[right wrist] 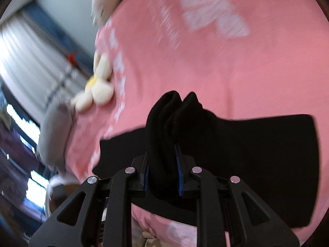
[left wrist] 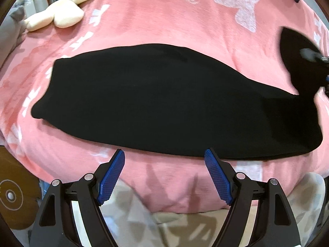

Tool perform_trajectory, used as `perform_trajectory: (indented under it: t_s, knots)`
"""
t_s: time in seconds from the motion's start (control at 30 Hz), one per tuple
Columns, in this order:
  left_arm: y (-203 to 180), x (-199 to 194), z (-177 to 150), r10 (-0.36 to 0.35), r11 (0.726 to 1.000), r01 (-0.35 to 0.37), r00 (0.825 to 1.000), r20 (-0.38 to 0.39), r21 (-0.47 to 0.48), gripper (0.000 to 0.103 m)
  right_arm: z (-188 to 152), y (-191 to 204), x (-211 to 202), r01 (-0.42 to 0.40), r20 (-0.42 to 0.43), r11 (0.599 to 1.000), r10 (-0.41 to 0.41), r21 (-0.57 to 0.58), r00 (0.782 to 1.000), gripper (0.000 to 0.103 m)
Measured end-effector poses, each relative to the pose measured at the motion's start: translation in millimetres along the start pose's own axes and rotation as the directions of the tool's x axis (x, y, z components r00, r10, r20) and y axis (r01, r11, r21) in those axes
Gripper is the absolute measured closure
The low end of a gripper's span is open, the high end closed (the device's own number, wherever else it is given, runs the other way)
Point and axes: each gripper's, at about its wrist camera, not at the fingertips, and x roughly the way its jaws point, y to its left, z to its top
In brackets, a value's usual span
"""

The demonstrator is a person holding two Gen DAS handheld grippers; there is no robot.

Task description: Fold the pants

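Black soft knit pants (left wrist: 156, 100) flat on pink fleece bed blanket (left wrist: 164, 20) — hem bunched in right claw (right wrist: 162, 164), clamped for folding over; left claw (left wrist: 164, 175) wide, empty.

- My left wrist view is sharp and evenly bright; the left hand-held gripper (left wrist: 164, 177) throws soft shadows onto the pink blanket (left wrist: 164, 20) nearby.
- My right wrist view is motion-smeared, worst at left, where a bright window (right wrist: 22, 115) glares.
- Both views bulge and darken at the edges.
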Motion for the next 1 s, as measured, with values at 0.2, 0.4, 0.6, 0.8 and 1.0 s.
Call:
perform_trajectory:
  t_s: [0.2,0.4,0.6,0.8,1.0]
  knots:
    - [31,2,-3,-0.006,0.999,0.006,1.0,-0.001,-0.037,0.026,-50,36,100,0.101,-0.202,0.981,-0.134,-0.165,0.97,0.08]
    - [52,5,-10,-0.021,0.998,0.021,1.0,-0.004,-0.061,0.026,-56,63,77,0.156,-0.114,0.949,-0.193,-0.273,0.975,0.056]
    - [64,12,-12,-0.04,0.994,0.039,0.999,-0.007,-0.099,0.026,-53,24,15,0.299,-0.056,0.928,-0.318,-0.223,0.946,0.05]
    - [61,19,-13,-0.062,0.992,0.06,0.998,-0.013,-0.11,0.026,-78,50,32,0.231,-0.101,0.93,-0.269,-0.287,0.958,0.05]
    - [61,13,-19,-0.047,0.995,0.045,0.999,-0.015,-0.086,0.026,-81,61,98,0.22,-0.148,0.911,-0.285,-0.348,0.947,0.066]
